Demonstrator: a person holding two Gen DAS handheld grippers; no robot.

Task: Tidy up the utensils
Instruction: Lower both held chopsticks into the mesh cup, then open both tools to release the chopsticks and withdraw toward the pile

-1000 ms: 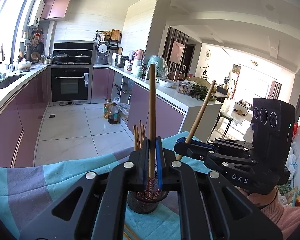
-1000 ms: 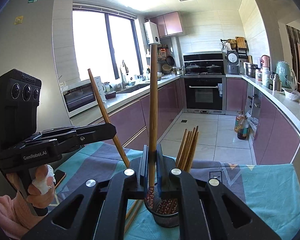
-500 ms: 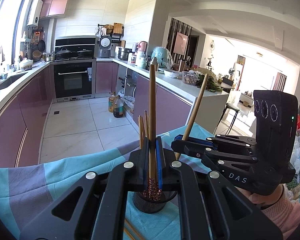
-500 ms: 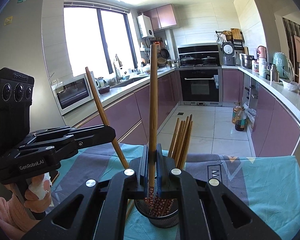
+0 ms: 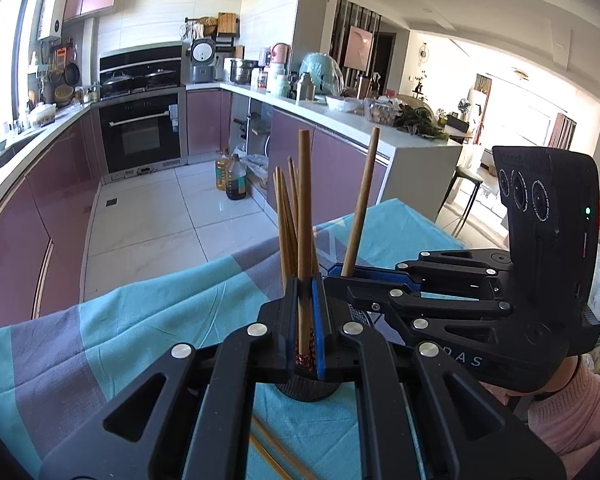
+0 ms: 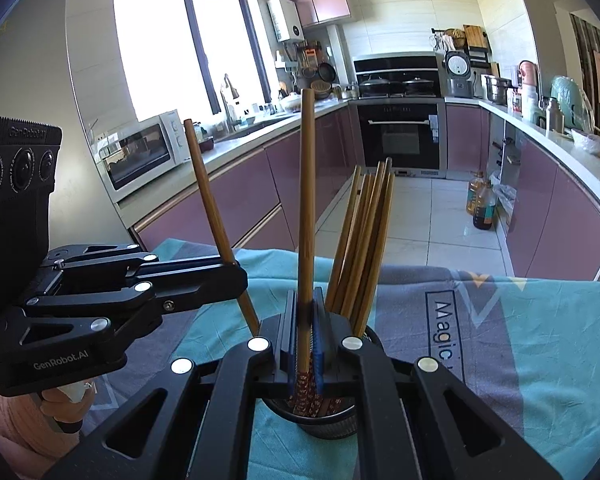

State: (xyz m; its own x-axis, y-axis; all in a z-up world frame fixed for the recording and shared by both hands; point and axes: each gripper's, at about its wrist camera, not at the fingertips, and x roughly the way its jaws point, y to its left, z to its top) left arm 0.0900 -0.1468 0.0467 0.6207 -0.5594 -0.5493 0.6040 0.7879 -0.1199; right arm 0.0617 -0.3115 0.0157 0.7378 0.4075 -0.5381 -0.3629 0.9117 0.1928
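L fingers [image 5: 305, 312] clamped on 1 upright chopstick [image 5: 304, 208] | R fingers [image 6: 305, 320] clamped on another [image 6: 307, 200] | mesh holder [image 6: 324, 420] just below both tips, patterned ends down: likely vertical for a clean drop-in | spare chopsticks [image 5: 272, 452] on tabletop cloth [image 5: 140, 320]

a black built-in oven [image 6: 399, 136] sits at the far end of the kitchen. mauve cabinets [image 6: 236, 196] run along both sides toward it, under pale counters. white floor tiles [image 6: 440, 220] lie in front of the oven. left of it, a big window [image 6: 180, 52] glares with daylight above a white microwave [image 6: 140, 156]. right of the oven, a bright living area [image 5: 512, 120] opens out.
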